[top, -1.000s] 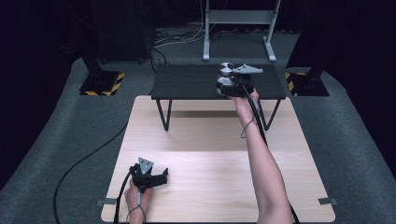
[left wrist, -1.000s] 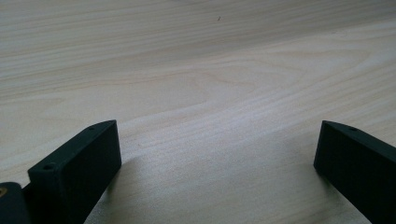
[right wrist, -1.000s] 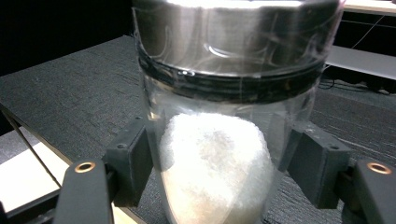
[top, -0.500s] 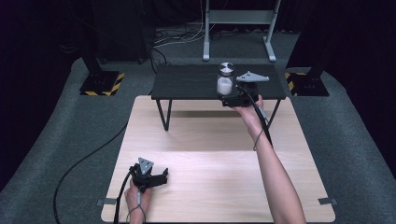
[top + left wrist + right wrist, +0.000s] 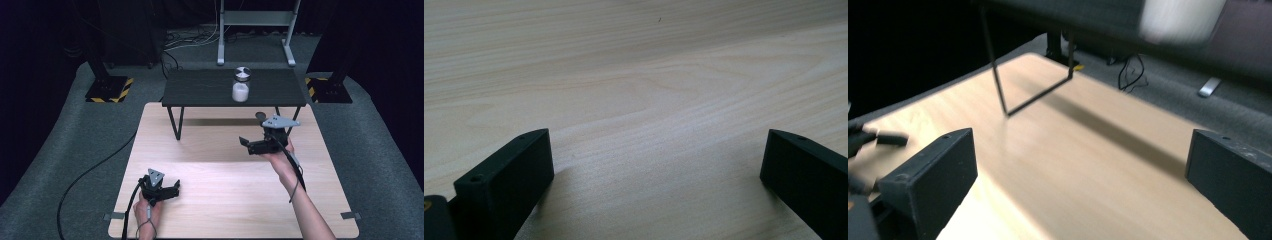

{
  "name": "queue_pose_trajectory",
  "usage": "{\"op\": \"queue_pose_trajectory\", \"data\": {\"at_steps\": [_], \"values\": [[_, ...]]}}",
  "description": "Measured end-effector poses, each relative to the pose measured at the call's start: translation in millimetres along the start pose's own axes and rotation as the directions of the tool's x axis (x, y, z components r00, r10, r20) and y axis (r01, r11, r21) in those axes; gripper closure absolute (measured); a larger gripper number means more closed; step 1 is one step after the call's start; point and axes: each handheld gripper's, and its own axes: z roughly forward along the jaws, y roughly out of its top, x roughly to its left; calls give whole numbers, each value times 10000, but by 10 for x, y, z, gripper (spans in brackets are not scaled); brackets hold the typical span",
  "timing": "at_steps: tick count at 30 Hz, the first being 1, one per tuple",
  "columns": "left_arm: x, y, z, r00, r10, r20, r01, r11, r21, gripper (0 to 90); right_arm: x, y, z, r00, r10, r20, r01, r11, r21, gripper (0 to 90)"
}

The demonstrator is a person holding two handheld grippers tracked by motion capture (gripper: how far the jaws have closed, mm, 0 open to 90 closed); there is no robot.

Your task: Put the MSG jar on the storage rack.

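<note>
A glass jar [image 5: 240, 85] with white contents and a metal lid stands upright on the small black table [image 5: 200, 90]. In the right gripper view the jar [image 5: 1180, 17] is a blur at the top edge. My right gripper [image 5: 251, 129] hovers over the wooden table [image 5: 225, 175], well short of the jar, open and holding nothing [image 5: 1080, 165]. My left gripper [image 5: 174, 190] rests low at the wooden table's near left. It is open too, with bare wood between its jaws [image 5: 656, 165].
The black table stands on thin metal legs [image 5: 998, 65] across the far edge of the wooden table. A black cable [image 5: 85, 175] trails over the grey carpet on the left. Dark stands with yellow-black bases [image 5: 107, 90] flank the black table.
My right gripper has let go of the jar on the black table and drawn back toward the person, over the wooden table. The left gripper has not moved.
</note>
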Motion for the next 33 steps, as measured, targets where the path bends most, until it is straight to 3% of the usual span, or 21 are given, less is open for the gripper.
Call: {"op": "queue_pose_trajectory", "data": {"at_steps": [3,15,23,33], "values": [[-2,-1,-1,10000,-5,-6,5,10000,-3,4,15,-210,-29,9994,204,-274,-201,9997,128,0],[-3,-4,-7,10000,30,-10,-30,10000,-2,5,27,-793,-69,9935,1063,-404,-1026,9911,850,0],[2,-1,-6,10000,17,4,-17,10000,14,5,-3,-911,-91,9896,1352,-483,-1293,9856,1092,0],[1,2,-1,10000,6,-8,-6,10000,17,5,23,-942,-111,9909,1248,-495,-1169,9834,1388,0]]}}
